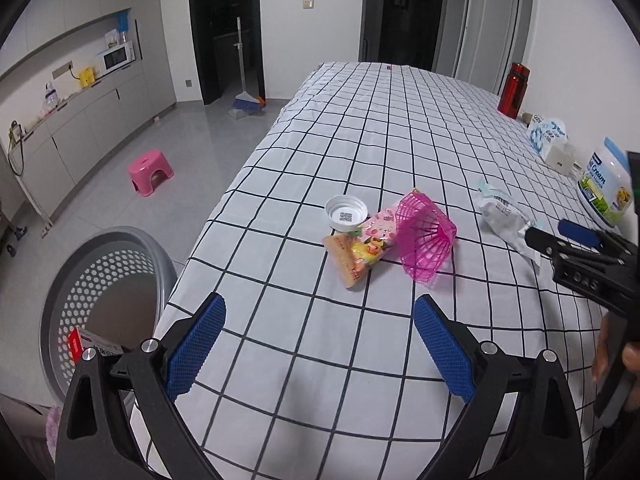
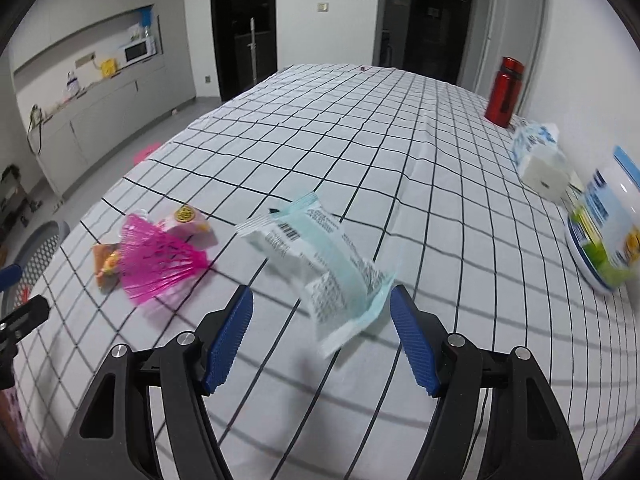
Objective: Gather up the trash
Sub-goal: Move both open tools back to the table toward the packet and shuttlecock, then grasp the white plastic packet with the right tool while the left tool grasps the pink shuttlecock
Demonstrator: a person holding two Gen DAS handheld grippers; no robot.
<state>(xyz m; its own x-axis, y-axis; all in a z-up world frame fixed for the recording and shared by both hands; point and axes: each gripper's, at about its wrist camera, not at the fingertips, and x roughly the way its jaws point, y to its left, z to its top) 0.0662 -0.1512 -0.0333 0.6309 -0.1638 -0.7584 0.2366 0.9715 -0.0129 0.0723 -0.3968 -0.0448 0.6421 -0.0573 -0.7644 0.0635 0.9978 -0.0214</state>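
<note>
On the checked tablecloth [image 1: 400,140] lie a white lid [image 1: 346,212], colourful snack wrappers [image 1: 360,252] and a crushed pink plastic basket [image 1: 426,236]. A white and teal wrapper [image 2: 324,256] lies just ahead of my right gripper [image 2: 322,328], partly between its open fingers, not gripped. My left gripper [image 1: 318,340] is open and empty over the table's near edge, short of the pile. The right gripper also shows in the left wrist view [image 1: 560,236], beside the white wrapper [image 1: 504,216]. A grey perforated bin [image 1: 104,292] stands on the floor at the left, with a red-and-white box inside.
A red flask [image 1: 514,90], a tissue pack [image 1: 548,138] and a cream jar [image 1: 606,182] stand along the table's right side. A pink stool [image 1: 150,172] and a broom with dustpan [image 1: 246,106] are on the floor. Cabinets line the left wall.
</note>
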